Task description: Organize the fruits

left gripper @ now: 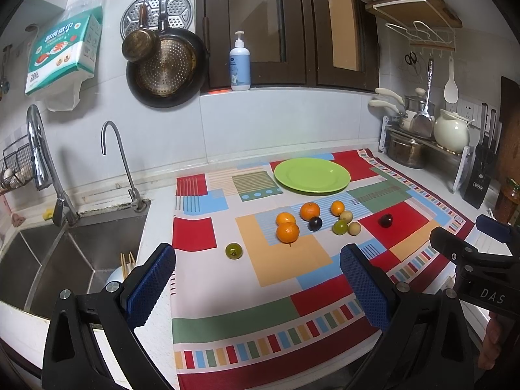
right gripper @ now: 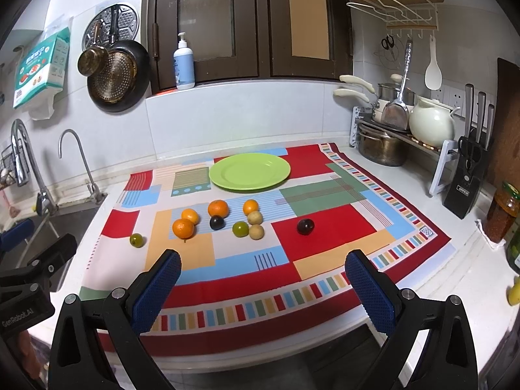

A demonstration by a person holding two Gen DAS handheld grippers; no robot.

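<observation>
Both the left gripper (left gripper: 256, 287) and right gripper (right gripper: 263, 284) are held wide open and empty, since the fruits (right gripper: 218, 208) are left loose at 6 o'clock of the bare green plate (right gripper: 249, 171), probably meant for collecting them.

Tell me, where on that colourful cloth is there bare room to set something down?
Bare: the near strip between the fruits and both claws, left claw, right claw; also the green plate, which holds nothing. Crowded: the middle, around the oranges.

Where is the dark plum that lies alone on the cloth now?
In the right wrist view the lone dark plum lies on a red patch of the cloth, right of the fruit cluster and nearer than the green plate.
</observation>
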